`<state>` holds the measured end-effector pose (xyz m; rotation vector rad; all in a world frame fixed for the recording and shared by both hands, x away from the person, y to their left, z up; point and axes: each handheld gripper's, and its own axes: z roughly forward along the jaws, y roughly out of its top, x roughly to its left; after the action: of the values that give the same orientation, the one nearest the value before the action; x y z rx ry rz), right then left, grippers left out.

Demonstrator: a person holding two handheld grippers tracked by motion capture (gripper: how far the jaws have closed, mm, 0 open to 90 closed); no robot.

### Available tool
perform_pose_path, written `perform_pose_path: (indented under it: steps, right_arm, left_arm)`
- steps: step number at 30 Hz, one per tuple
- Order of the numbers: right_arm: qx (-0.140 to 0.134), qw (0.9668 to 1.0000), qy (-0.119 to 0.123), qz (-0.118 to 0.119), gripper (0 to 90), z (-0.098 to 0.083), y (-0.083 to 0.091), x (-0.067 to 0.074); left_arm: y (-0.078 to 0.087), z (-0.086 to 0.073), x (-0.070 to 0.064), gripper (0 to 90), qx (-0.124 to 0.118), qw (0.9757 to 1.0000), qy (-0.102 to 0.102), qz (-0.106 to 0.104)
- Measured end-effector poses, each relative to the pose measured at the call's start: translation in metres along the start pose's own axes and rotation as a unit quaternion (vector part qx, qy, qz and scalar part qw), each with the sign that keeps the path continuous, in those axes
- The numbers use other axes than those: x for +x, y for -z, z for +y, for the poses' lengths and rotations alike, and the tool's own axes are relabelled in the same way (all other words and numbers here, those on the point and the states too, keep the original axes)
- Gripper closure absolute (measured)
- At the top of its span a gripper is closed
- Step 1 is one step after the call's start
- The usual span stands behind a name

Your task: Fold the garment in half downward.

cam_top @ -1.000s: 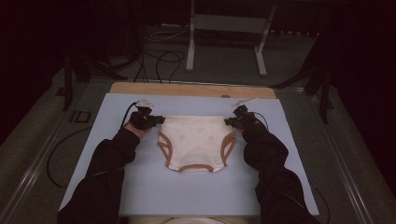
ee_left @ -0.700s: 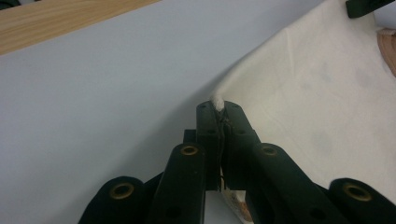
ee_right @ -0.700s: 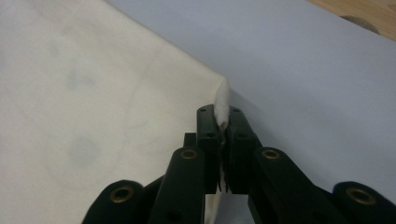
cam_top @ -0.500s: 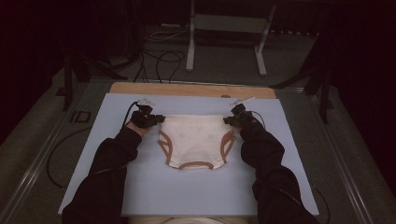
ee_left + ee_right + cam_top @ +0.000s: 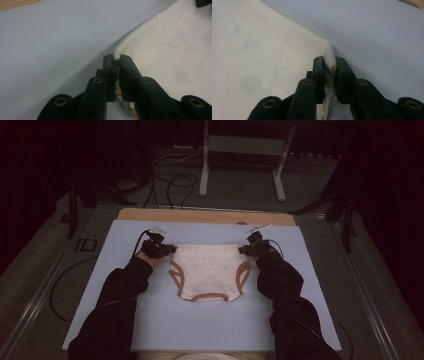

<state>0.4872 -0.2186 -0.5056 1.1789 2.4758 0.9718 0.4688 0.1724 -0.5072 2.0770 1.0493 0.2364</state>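
Underpants (image 5: 208,271) flat on blue mat (image 5: 115,295), ready for folding | left gripper (image 5: 117,58) easing open, waistband corner between jaws | right gripper (image 5: 329,60) likewise, opposite corner

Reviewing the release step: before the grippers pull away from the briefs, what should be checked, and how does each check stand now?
1. Briefs flat on mat: ok.
2. Waistband straight: ok.
3. Left gripper, jaws just opening, pads off cloth: cannot tell; the corner sits between them.
4. Right gripper, jaws just opening, pads off cloth: ok, looks loose; the corner sits between them.
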Motion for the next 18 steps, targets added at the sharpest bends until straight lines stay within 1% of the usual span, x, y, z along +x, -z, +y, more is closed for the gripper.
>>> perform_pose_path:
  steps: [1, 2, 3, 4, 5, 7, 9, 11, 14, 15, 16, 17, 18]
  right_arm:
    - [-0.001, 1.0000, -0.001, -0.001, 72.8, 0.000, 0.000, 0.000]
    - [-0.002, 1.0000, -0.003, -0.004, 71.3, 0.000, 0.000, -0.001]
    - [-0.003, 1.0000, -0.004, -0.005, 66.3, 0.000, 0.001, -0.001]
    - [-0.003, 1.0000, -0.005, -0.005, 60.4, 0.000, 0.001, -0.001]
    - [-0.004, 1.0000, -0.007, -0.005, 56.2, 0.000, 0.001, -0.001]
    - [-0.006, 0.9999, -0.011, -0.006, 49.0, 0.000, 0.002, -0.001]
    - [-0.008, 0.9998, -0.019, -0.004, 45.1, 0.000, 0.004, -0.002]
    - [-0.012, 0.9996, -0.024, -0.001, 40.1, 0.000, 0.006, -0.003]
    - [-0.013, 0.9996, -0.026, 0.004, 32.9, 0.001, 0.008, -0.002]
    - [-0.013, 0.9996, -0.026, 0.004, 32.9, 0.001, 0.008, -0.002]
    - [-0.015, 0.9994, -0.030, 0.009, 29.8, 0.001, 0.010, -0.002]
    - [-0.016, 0.9993, -0.034, 0.008, 27.7, 0.001, 0.012, -0.001]
    - [-0.016, 0.9993, -0.034, 0.008, 27.7, 0.001, 0.012, -0.001]
  left_arm:
    - [0.001, 0.000, 0.000, 77.7, -0.002, 1.0000, 0.004, 0.005]
    - [0.002, 0.000, 0.000, 72.1, -0.003, 0.9999, 0.005, 0.011]
    - [0.002, 0.000, 0.000, 65.4, -0.004, 0.9999, 0.009, 0.014]
    - [0.003, 0.001, 0.001, 60.5, -0.006, 0.9998, 0.011, 0.013]
    - [0.004, 0.001, 0.001, 55.8, -0.003, 0.9998, 0.012, 0.016]
    - [0.006, 0.003, 0.000, 45.5, -0.004, 0.9998, 0.014, 0.013]
    - [0.008, 0.003, 0.000, 39.6, -0.005, 0.9998, 0.013, 0.015]
    - [0.011, 0.005, -0.003, 32.5, -0.008, 0.9998, 0.011, 0.012]
    - [0.015, 0.006, -0.006, 22.4, -0.003, 1.0000, 0.001, 0.003]
    - [0.015, 0.006, -0.006, 19.6, -0.003, 1.0000, 0.001, 0.003]
    - [0.019, 0.006, -0.009, 18.1, -0.005, 1.0000, -0.007, -0.003]
    - [0.021, 0.006, -0.009, 15.9, -0.004, 0.9999, -0.007, -0.007]
    - [0.021, 0.006, -0.009, 15.4, -0.004, 0.9999, -0.007, -0.007]
